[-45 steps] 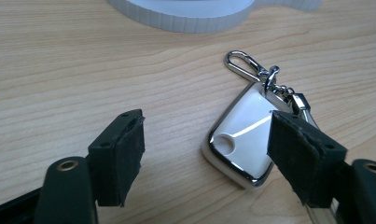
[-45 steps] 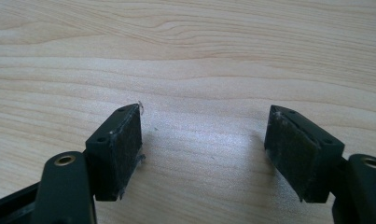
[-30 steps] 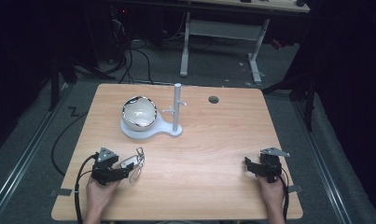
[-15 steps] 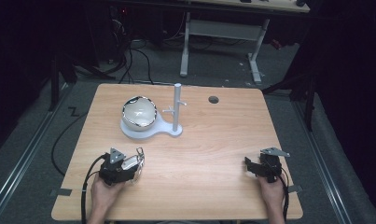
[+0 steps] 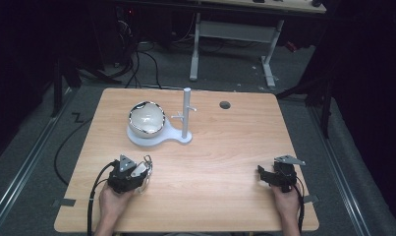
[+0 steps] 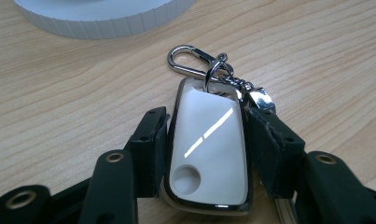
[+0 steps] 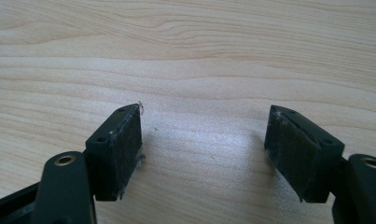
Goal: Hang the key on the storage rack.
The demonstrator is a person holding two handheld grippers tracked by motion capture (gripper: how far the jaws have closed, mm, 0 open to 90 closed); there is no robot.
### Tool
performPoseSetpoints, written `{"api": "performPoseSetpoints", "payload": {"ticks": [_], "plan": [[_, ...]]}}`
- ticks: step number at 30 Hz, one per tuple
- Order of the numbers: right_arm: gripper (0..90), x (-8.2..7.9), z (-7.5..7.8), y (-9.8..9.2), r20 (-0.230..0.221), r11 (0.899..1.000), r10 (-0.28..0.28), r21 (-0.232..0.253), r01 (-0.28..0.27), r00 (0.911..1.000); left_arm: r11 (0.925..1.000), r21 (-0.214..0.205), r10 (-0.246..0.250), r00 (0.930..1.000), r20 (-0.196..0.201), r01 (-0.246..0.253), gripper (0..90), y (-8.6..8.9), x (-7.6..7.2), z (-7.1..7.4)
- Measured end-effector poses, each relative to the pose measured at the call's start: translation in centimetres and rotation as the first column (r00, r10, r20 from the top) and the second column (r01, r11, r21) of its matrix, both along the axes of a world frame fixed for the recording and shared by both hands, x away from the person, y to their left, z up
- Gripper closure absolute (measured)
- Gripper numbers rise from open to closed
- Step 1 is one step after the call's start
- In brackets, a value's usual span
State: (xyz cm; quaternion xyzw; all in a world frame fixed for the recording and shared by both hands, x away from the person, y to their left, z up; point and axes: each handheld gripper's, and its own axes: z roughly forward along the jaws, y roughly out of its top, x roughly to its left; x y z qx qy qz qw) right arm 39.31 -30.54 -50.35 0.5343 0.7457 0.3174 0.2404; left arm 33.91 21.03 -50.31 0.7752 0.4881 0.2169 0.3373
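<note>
The wooden bench point(image 5: 225, 162) carries everything, with a small dark round hole point(image 5: 225, 104) near its far edge. Toward the far left of its middle stands a white stand point(image 5: 158, 136) with a flat rounded base, an upright post point(image 5: 186, 110) with short pegs, and a glossy white bowl-like ball point(image 5: 146, 118) sitting on the base just beside the post; the ribbed edge of that base also shows at the top of the left gripper view. Near the front left, the left gripper point(image 5: 136, 174) lies low over the bench in the person's left hand point(image 5: 112, 201), its cable trailing back off the front edge. Its jaws have just been closing and now press on both long sides of a white key fob point(image 6: 206, 149) with a chrome rim, which lies flat on the wood well in front of the stand. From the fob's far end a split ring and short chain lead to a silver carabiner clip point(image 6: 190, 60), resting on the bench and pointing toward the stand. At the front right, well apart from all this, the right gripper point(image 5: 267, 176) rests in the right hand point(image 5: 286, 201), its jaws standing wide apart over bare wood.
</note>
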Motion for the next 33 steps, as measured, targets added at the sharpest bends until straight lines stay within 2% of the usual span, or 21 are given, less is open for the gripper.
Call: {"api": "performPoseSetpoints", "payload": {"ticks": [3, 7, 8, 15, 20, 28, 33], "plan": [[27.7, 0.0, 0.0, 0.0, 0.000, 1.000, 0.000, 0.000, 0.000, 1.0000, 1.0000, 0.007, -0.004, 1.0000, 0.001, 0.004, 50.4, 0.0, 0.0, 0.1], [27.7, 0.0, 0.0, 0.0, 0.000, 1.000, 0.000, 0.000, 0.000, 1.0000, 1.0000, -0.006, -0.005, 0.9999, 0.009, 0.005, 50.7, 0.0, -0.1, 0.2], [27.7, 0.0, 0.0, 0.0, 0.000, 1.000, 0.000, 0.000, 0.000, 1.0000, 0.9997, -0.026, -0.002, 0.9997, 0.026, 0.002, 50.7, 0.1, -0.2, 0.5], [27.7, 0.0, 0.0, 0.0, 0.000, 1.000, 0.000, 0.000, 0.000, 1.0000, 0.9988, -0.048, -0.010, 0.9982, 0.058, 0.013, 50.8, 0.2, -0.5, 2.2], [27.7, 0.0, 0.0, 0.0, 0.000, 1.000, 0.000, 0.000, 0.000, 1.0000, 0.9925, -0.121, -0.009, 0.9967, 0.080, 0.019, 50.9, 0.5, -0.5, 3.4], [27.7, 0.0, 0.0, 0.0, 0.000, 1.000, 0.000, 0.000, 0.000, 1.0000, 0.9870, -0.156, -0.023, 0.9930, 0.116, 0.041, 50.9, 0.3, -0.5, 5.4], [27.7, 0.0, 0.0, 0.0, 0.000, 1.000, 0.001, 0.000, -0.001, 1.0000, 0.9788, -0.194, -0.038, 0.9892, 0.141, 0.066, 51.0, 0.1, -0.4, 7.0]]}}
